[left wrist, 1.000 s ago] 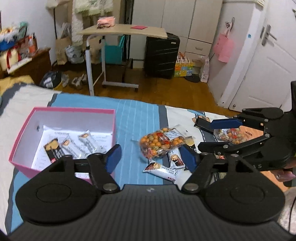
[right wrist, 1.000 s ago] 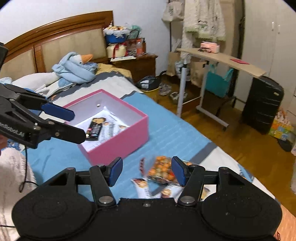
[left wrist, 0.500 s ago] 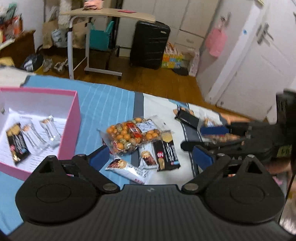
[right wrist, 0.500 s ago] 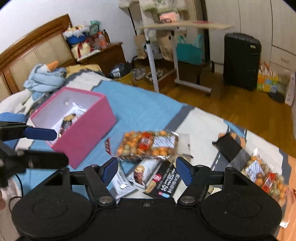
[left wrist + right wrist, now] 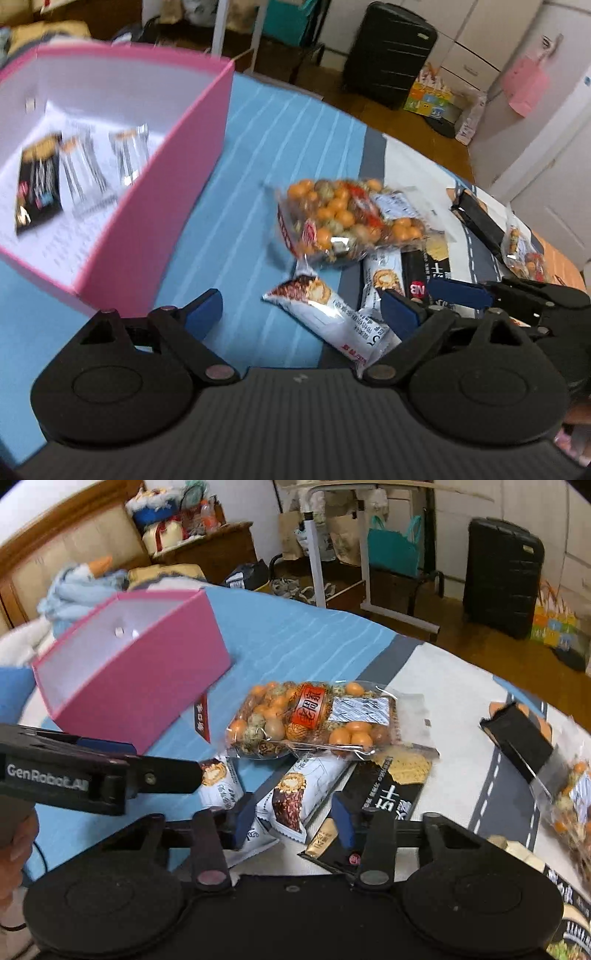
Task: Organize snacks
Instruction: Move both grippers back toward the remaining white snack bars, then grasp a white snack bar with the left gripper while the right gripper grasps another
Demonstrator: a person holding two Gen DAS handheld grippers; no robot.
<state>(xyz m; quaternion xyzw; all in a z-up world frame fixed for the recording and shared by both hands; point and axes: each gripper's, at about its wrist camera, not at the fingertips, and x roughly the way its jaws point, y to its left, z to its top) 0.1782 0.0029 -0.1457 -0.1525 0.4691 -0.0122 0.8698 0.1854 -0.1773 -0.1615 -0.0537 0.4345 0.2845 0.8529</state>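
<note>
A pink box (image 5: 159,206) stands on the bed at the left and holds three snack packets (image 5: 85,170); it also shows in the right wrist view (image 5: 147,686). A clear bag of orange nuts (image 5: 343,221) (image 5: 314,720) lies on a heap of white bars (image 5: 325,306) (image 5: 291,797) and a black packet (image 5: 391,786). My left gripper (image 5: 301,314) is open, low over a white bar. My right gripper (image 5: 291,819) is open, just above another white bar and the black packet. Both are empty.
A black packet (image 5: 521,738) and a second nut bag (image 5: 572,797) lie at the right on the bedspread (image 5: 295,140). Beyond the bed edge are a wooden floor, a black suitcase (image 5: 502,576) and a rolling side table (image 5: 332,554).
Both grippers have dropped lower and closer to the snack heap. The left view has swung left toward the pink box. Both stay open.
</note>
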